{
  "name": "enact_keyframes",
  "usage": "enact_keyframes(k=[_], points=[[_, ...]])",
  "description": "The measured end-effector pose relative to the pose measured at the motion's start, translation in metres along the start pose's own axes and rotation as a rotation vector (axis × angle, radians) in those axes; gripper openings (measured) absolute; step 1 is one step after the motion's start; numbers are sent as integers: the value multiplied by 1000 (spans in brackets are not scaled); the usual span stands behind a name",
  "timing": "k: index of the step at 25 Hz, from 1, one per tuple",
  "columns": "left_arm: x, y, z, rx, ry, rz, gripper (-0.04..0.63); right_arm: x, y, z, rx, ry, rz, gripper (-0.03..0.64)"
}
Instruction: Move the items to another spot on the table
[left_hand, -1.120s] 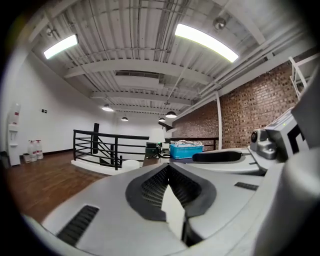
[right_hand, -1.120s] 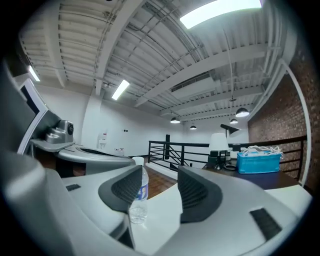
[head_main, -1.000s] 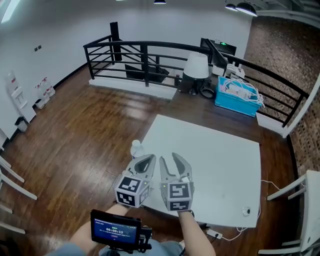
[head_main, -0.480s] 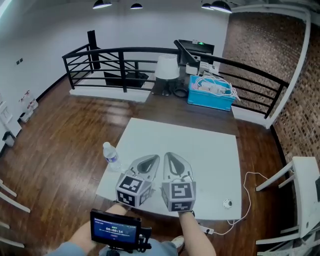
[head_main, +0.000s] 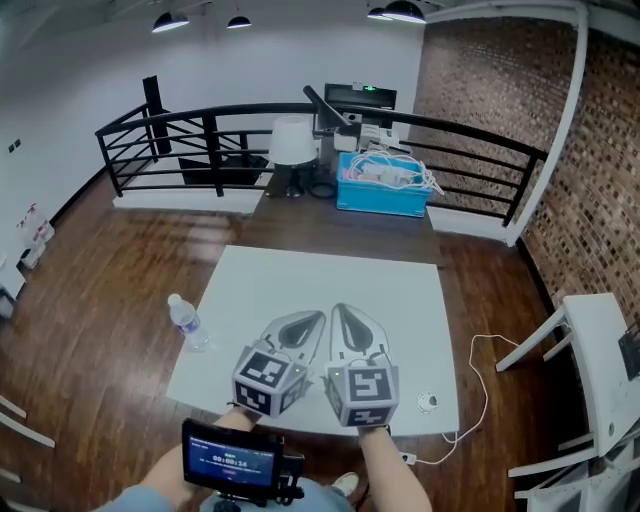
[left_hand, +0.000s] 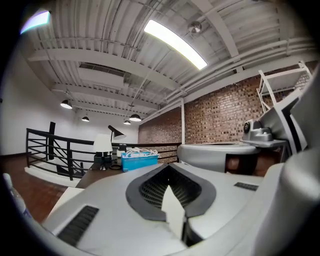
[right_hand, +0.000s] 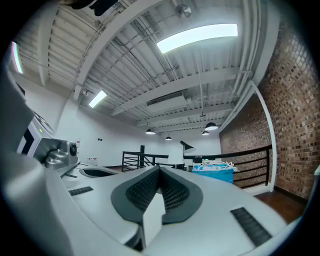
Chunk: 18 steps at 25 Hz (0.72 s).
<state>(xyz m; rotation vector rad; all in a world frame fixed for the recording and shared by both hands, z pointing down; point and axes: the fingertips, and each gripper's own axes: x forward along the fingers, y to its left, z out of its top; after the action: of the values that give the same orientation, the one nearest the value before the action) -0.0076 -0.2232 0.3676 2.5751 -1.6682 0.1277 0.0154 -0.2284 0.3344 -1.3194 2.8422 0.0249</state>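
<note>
Left gripper (head_main: 312, 322): my jaws are pressed together and hold nothing. It hangs over the near part of the white table (head_main: 330, 275).
Right gripper (head_main: 342, 312): its jaws have just been closing and now meet, with nothing between them. It sits just beside the left one, almost touching it.
Water bottle (head_main: 185, 322): it stands upright, well off to the left of my left gripper, right at the table's left edge.
Small round puck (head_main: 428, 402): it lies to the right of my right gripper, close to the near edge. Its white cord (head_main: 478, 375) runs off the table's right side toward the floor.
Step, as I judge it: nothing is picked up yet, and I am still short of both items.
Risk, closed jaws: if I reach the bottle without opening first, my tips will push it instead of straddling it.
Risk, edge: the bottle looks light and stands at the rim, so a sideways nudge could send it off the table.
Risk, cord: pulling the puck could drag or snag the trailing cord.
Risk, crowding: my two grippers are close enough to knock together.
</note>
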Motion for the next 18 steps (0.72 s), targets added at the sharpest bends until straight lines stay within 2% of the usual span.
enact_keyframes(k=[6,12,18], points=[[11,-15,9,37,-26,-11,11,-13,-19,4,-4,-9,-23,2],[16,-13,15,31,-55,6,11,-13,-24,-5,-4,15,-21,2],[14,-5,13,29,-47,19,11,-11,-24,-7,-3,26,-27,2]])
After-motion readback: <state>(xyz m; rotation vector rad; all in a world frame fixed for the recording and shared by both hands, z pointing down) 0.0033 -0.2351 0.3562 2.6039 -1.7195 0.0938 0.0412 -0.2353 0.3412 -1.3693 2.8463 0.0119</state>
